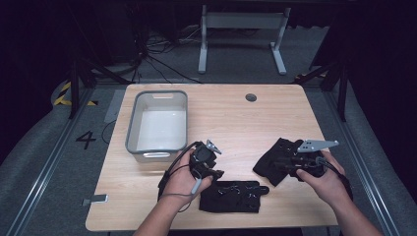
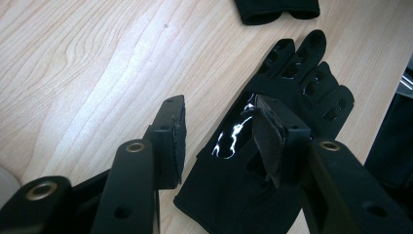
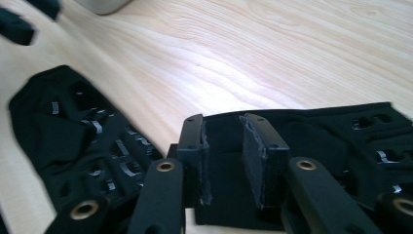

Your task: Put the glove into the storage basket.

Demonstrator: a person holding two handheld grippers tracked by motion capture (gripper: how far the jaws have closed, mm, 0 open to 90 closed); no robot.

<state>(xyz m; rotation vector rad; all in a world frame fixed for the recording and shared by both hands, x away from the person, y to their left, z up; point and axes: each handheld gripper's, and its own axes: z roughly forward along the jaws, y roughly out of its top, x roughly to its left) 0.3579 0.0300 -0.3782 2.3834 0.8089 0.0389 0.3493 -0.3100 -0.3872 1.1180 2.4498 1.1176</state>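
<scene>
Looking along the left tool (image 2: 219, 141), its view shows open jaws straddling the edge of one glove (image 2: 272, 146), unpinched, fingers pointing away up-right. From above, that glove (image 1: 231, 195) lies lengthwise along the worktop's (image 1: 236, 118) near edge. The right tool (image 3: 226, 156) pinches the second glove's (image 3: 316, 146) edge, beside a bin (image 1: 158, 123).

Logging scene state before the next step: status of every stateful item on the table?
Bin: upright, empty.
Near glove: flat on the table, unheld.
Right glove: on the table, edge between the right claw's pads.
Left claw: open over the near glove, one pad above it.
Right claw: part-closed around the glove edge; grip unclear.
</scene>
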